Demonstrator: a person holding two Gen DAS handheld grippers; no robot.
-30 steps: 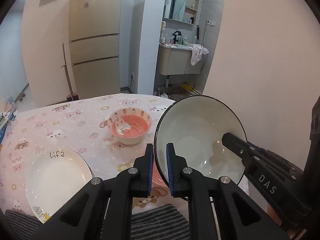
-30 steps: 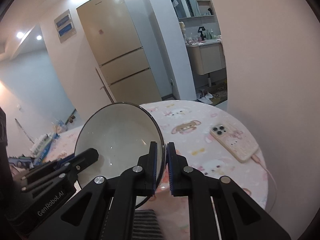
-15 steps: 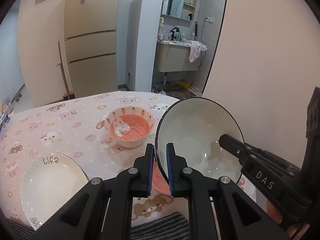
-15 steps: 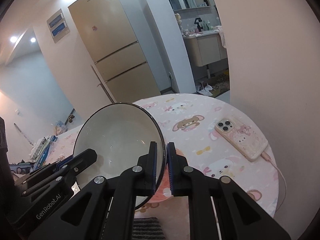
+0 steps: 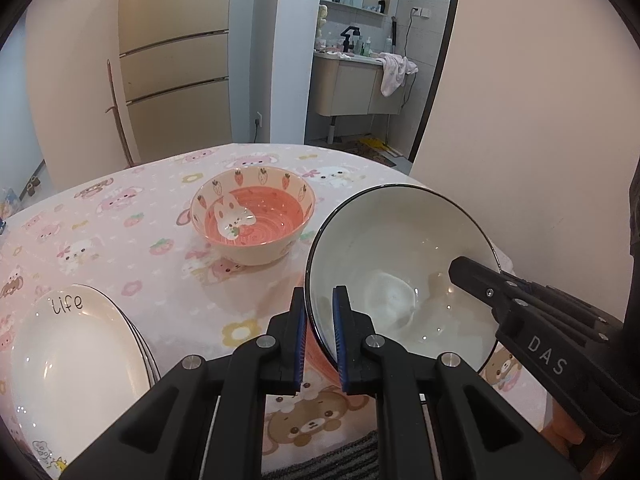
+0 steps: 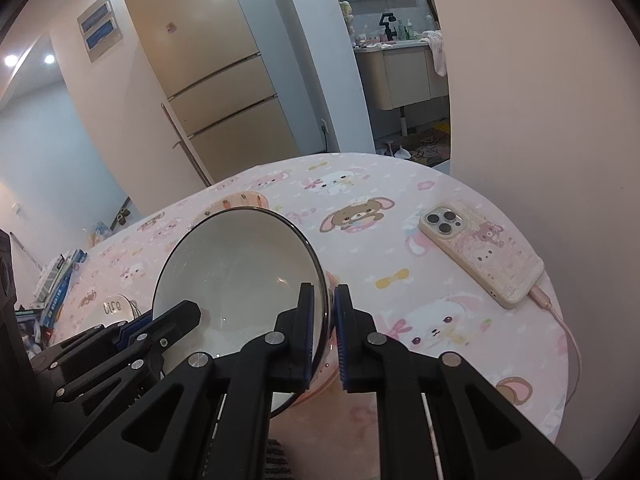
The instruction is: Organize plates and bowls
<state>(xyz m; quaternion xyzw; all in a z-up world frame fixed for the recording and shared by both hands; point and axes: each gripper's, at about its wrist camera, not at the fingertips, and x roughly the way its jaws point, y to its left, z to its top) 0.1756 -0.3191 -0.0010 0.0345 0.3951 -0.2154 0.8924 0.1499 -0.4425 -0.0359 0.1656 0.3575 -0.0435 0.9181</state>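
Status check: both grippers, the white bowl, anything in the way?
Left hand-held gripper and right hand-held gripper both shut on white bowl, opposite rims. Bowl tilted above table. Pink rabbit bowl ahead, plate stack left, phone right.

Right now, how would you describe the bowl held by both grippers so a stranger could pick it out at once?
Start at the round table with its pink cartoon-animal cloth. Near its front edge, the white bowl is tilted, pinched at opposite rim points by the left gripper and right gripper. Unlike the pink rabbit bowl behind it, it is plain white with a thin dark rim.
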